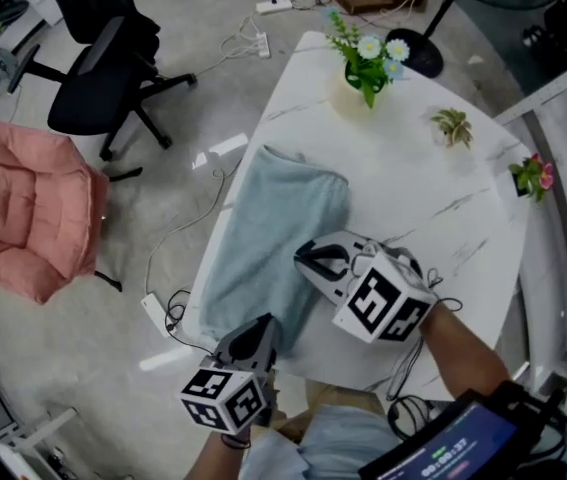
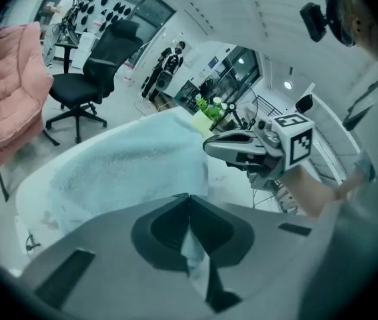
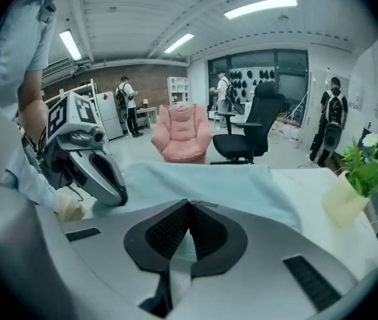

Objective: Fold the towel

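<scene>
Left fingers: the left gripper (image 2: pixel 189 197) is pressed shut, with a sliver of pale cloth showing in the slot behind the tips; I judge it pinches the near corner of the towel (image 1: pixel 275 233).
Right fingers: the right gripper (image 3: pixel 187 207) is likewise closed, with pale cloth in its slot; in the head view its tips sit at the towel's right-hand edge, further up than the left pair.
Towel: light blue, lying lengthwise on the white tabletop (image 1: pixel 443 223) close along its left edge. The far end looks rumpled or already doubled.
Step in hand: a guess, carrying the pinched near end over toward the far end.
Doing it well: keep both grips closed and level with each other, lift just enough that the cloth clears itself, and hold the edge taut between the two so it lands square on the far edge. Let go only once the layers line up.
Edges: the towel's left side is near the tabletop's rim, so a pull to the left could drag it off toward the floor (image 1: pixel 163 218).
Open room: the right half of the tabletop is bare marble. The vase of flowers (image 1: pixel 365 68) stands beyond the towel's far end, well apart, and a small plant (image 1: pixel 452 126) and pink flowers (image 1: pixel 533 176) sit near the right rim.
Off the tabletop: an office chair (image 1: pixel 103 83), a pink armchair (image 1: pixel 23 213) and cables (image 1: pixel 178 233) on the floor, out of the way.
</scene>
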{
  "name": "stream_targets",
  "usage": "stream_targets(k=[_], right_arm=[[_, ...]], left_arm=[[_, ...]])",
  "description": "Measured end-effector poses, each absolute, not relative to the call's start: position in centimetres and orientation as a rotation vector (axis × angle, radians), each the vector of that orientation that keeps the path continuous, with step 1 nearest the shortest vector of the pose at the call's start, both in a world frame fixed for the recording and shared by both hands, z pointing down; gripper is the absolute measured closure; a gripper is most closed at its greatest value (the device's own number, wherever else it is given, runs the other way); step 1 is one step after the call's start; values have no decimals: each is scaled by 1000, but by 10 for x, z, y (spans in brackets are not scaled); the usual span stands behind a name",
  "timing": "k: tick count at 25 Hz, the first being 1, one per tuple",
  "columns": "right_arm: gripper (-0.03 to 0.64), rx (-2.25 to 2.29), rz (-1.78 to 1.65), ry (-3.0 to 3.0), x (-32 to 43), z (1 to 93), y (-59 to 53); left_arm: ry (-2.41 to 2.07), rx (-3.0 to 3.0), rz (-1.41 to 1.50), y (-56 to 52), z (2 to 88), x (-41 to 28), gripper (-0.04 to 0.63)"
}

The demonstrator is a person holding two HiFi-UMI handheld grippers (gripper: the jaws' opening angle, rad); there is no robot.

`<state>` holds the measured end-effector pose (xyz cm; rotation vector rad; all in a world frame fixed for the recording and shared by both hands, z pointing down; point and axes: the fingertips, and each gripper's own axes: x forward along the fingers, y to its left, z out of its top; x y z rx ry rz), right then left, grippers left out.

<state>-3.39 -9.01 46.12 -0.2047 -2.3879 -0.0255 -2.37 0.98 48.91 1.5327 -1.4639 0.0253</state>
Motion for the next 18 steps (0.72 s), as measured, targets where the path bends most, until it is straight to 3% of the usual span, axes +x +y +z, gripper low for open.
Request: stream_targets(k=[6,10,18], right_arm=[[598,-83,-78,-2262,-17,508,-38],[598,-4,-22,-2367,-24,465,-13],[598,31,-27,-2267,-22,508,49]], left_arm=[[-1387,1541,-18,23,495,-25,586],[-1426,1575,-101,27,469,-60,586],[-1425,1530,33,42,511,-109,588]])
